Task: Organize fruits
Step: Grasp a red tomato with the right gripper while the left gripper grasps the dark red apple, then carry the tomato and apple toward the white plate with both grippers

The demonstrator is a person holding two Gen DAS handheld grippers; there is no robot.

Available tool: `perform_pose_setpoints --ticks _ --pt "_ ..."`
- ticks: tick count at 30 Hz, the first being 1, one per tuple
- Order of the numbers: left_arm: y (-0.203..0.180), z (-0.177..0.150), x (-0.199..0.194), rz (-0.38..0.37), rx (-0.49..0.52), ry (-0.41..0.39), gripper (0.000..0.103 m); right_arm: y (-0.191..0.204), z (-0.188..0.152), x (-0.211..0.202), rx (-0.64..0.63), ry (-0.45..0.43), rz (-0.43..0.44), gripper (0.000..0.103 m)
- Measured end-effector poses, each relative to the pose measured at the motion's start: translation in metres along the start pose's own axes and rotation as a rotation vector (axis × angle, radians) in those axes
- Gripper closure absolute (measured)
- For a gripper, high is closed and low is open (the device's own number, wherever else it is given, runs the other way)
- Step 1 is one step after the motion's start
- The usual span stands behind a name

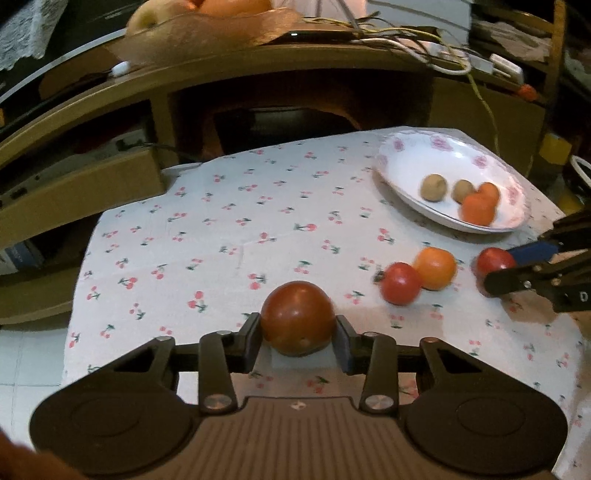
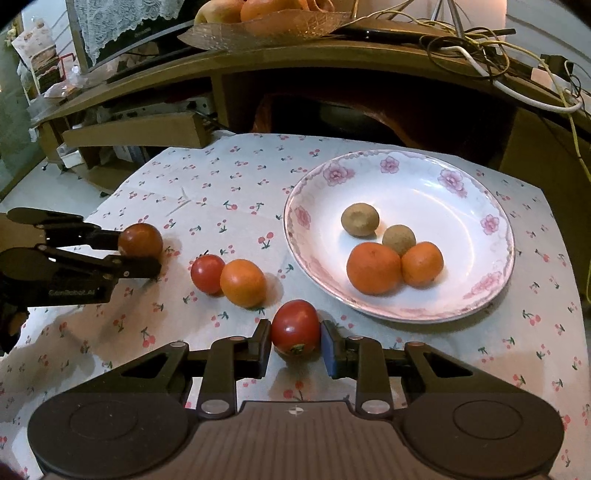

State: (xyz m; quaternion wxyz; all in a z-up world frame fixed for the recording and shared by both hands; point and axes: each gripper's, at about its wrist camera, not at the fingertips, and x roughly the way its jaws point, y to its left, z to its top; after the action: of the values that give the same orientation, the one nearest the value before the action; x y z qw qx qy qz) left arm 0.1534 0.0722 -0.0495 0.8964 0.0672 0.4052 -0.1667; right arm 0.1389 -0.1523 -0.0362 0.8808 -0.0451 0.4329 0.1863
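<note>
Left gripper [image 1: 298,334] clamps a smooth, round dark tomato [image 1: 297,317]; right gripper [image 2: 294,343] clamps a glossy red tomato [image 2: 295,326].

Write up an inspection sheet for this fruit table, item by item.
Surface: cherry-print cloth covers the table.
Job's things: floral plate holds two oranges and two brown fruits; loose red tomato touches loose orange on the cloth.
Clutter: nothing seen on the cloth.
Grippers: left gripper shut on dark tomato; right gripper shut on red tomato.
Cables: white and yellow cables on the desk behind.
Surroundings: wooden desk, fruit bowl on top.
</note>
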Motion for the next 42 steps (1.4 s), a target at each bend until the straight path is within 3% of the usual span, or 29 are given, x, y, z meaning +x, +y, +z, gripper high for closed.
perform_pose_setpoints --ticks 12,25,36,42 --pt "-0.069 -0.012 -0.028 -0.186 0.116 0.018 0.058 -0.005 -0.021 -0.018 -0.041 0.019 -0.007 0.073" --pt "-0.092 -0.013 -0.019 -0.171 0.182 0.038 0.055 -0.008 -0.033 -0.026 -0.068 0.030 0.007 0.070" --pt "-0.087 -0.012 -0.015 -0.168 0.165 0.041 0.048 -0.010 -0.029 -0.022 -0.044 0.015 0.005 0.058" --pt "-0.083 -0.010 -0.014 -0.159 0.144 0.023 0.048 -0.008 -0.030 -0.019 -0.051 0.021 -0.001 0.059"
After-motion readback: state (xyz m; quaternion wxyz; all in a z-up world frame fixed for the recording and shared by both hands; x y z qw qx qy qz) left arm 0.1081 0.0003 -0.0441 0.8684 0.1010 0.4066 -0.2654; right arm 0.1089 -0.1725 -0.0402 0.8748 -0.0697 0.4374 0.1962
